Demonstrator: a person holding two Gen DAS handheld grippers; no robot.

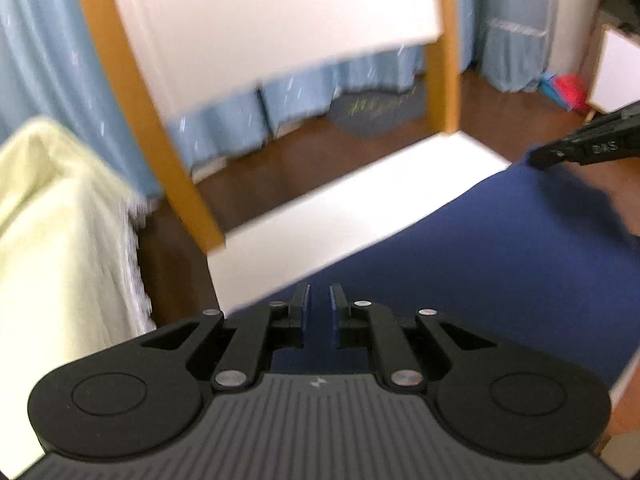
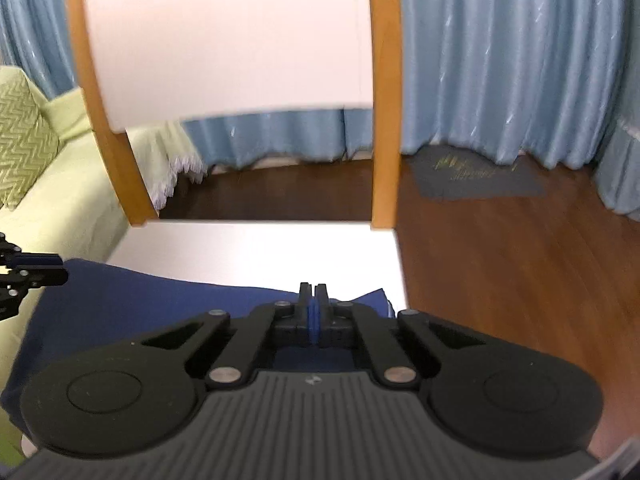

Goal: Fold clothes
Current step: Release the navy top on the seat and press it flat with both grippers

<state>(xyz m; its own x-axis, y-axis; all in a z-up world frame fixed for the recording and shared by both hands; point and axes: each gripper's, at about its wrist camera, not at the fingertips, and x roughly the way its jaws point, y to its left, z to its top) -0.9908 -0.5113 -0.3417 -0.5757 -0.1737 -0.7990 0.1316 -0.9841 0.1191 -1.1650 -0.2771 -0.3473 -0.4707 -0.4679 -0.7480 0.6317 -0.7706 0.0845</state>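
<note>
A navy blue garment [image 1: 480,260] lies spread flat on a white table [image 1: 360,200]. In the left wrist view my left gripper [image 1: 320,308] hovers over the garment's far edge, its blue pads a narrow gap apart, with only the cloth below showing through the gap. My right gripper [image 2: 314,312] is shut, pads pressed together with nothing visible between them, above the garment [image 2: 140,300] near its right corner. Each gripper shows in the other's view: the right gripper [image 1: 540,158] at the far right, the left gripper [image 2: 60,267] at the left edge.
A wooden frame with a white panel [image 1: 260,20] stands at the table's [image 2: 260,248] far edge. A pale green covered sofa [image 2: 48,200] is on the left. Blue curtains [image 2: 500,60] hang behind. A grey mat [image 2: 476,176] lies on the brown floor.
</note>
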